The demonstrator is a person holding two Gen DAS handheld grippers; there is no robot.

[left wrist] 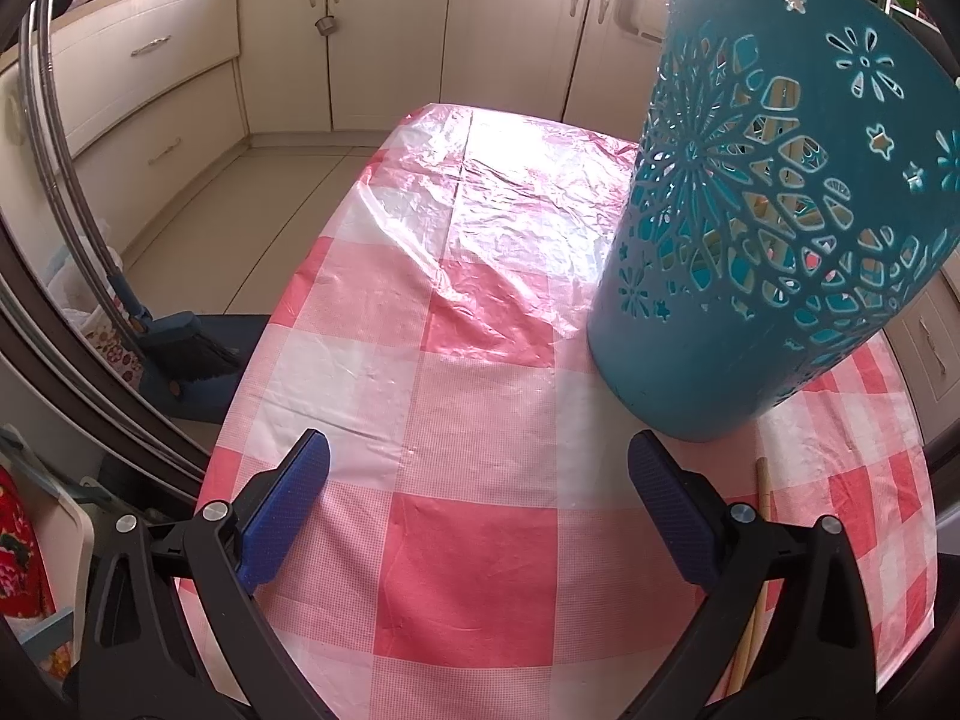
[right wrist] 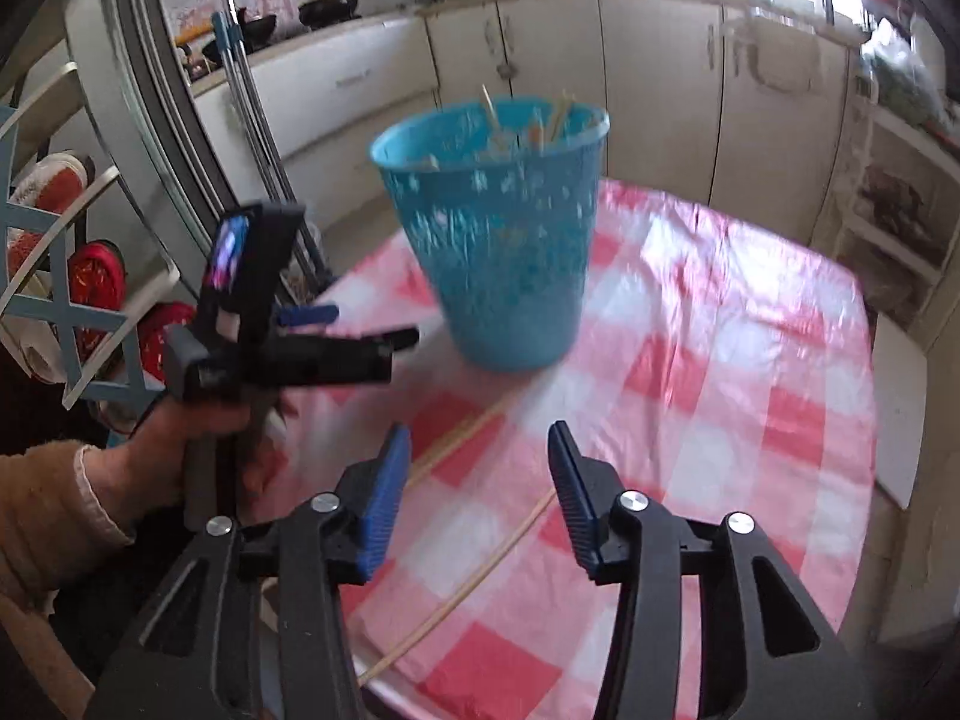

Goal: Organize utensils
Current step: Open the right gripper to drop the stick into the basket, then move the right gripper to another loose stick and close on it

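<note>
A teal cut-out plastic basket stands on the pink-checked tablecloth, with several wooden chopsticks sticking out of its top. My left gripper is open and empty, low over the cloth just left of the basket's base. One chopstick lies past its right finger. My right gripper is open with nothing between its pads. Under it, two loose chopsticks lie slanted on the cloth. The right wrist view, which is blurred, also shows the left gripper held by a hand.
Cream kitchen cabinets run behind the table, with dark pans on the counter. A broom leans on the floor at the left. A blue rack with red shoes stands left of the table. The table's near edge is close below.
</note>
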